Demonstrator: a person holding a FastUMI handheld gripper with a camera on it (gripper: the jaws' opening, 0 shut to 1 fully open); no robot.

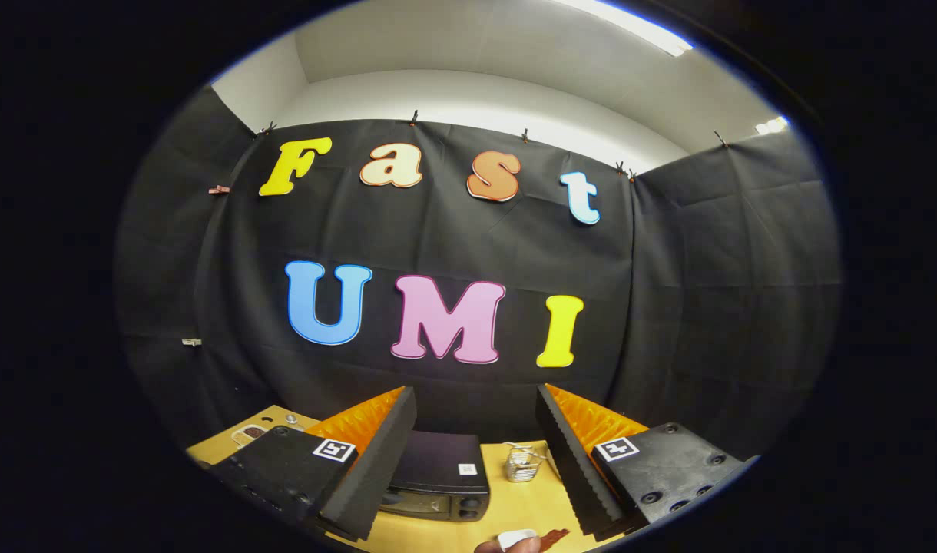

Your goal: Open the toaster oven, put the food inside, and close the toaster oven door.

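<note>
No readable text apart from the wall. Toaster oven [438, 476] has a small white label on top, too small to read. Hand-held gripper [468, 461], fingers apart, carries square black-white markers flanking the oven, no words.

The left finger [372, 461] hides part of the toaster oven [438, 480]; beside it, the small wire basket's [521, 465] contents are too small to tell.

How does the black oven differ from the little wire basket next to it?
The oven is a solid dark box; the basket is see-through silvery mesh. The oven is much bigger and broader than the basket. The oven lies between the open gripper fingers' tips; the basket stands near the right finger. Both stand on the wooden table.
</note>
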